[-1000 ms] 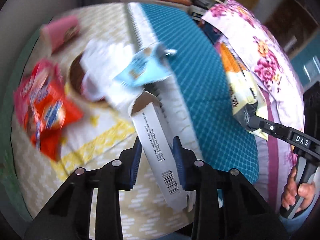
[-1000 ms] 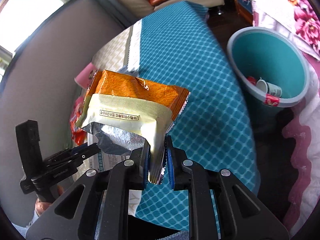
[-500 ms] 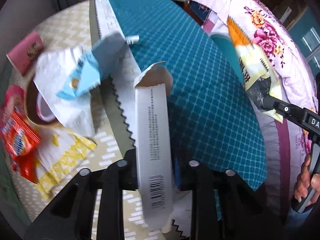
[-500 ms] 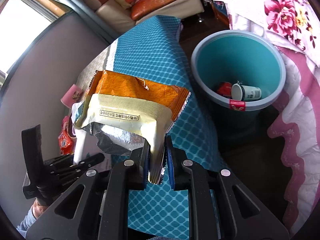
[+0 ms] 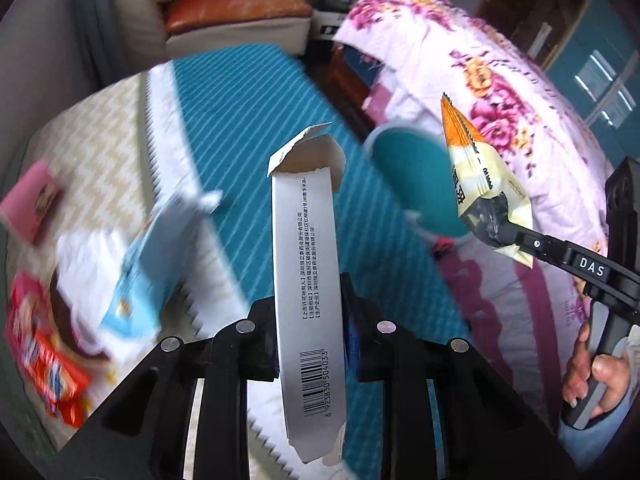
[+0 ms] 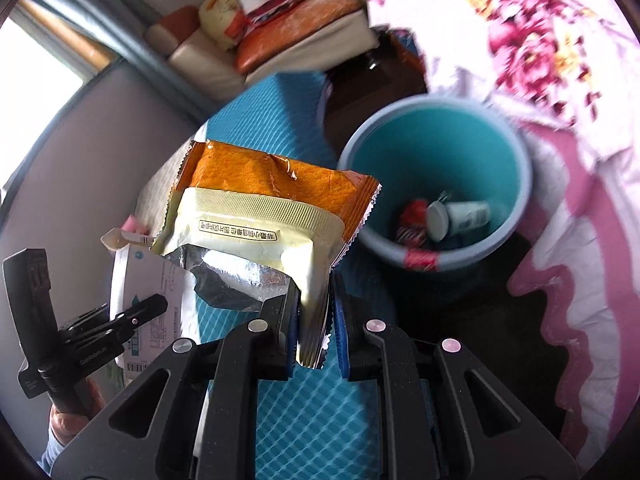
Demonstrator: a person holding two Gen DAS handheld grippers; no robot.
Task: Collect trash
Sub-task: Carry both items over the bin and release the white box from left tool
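A teal quilted cloth (image 5: 248, 128) covers the table, with a flowered bedspread (image 5: 500, 92) at 2 o'clock. Only the left wrist view shows the remaining litter at 9 o'clock: a light blue wrapper (image 5: 152, 264), a red packet (image 5: 44, 364) and a pink packet (image 5: 32, 200), all blurred. Only the right wrist view looks into the teal bin (image 6: 436, 256) at 3 o'clock, where a white cup (image 6: 460, 218) and red scraps lie. The left gripper (image 5: 310, 332) is clamped on a tall white carton (image 5: 306, 272) with a torn top; its jaws have just been closing on it. The right gripper (image 6: 316, 320) pinches an orange and cream snack bag (image 6: 260, 216) by its lower edge, near the bin's rim.
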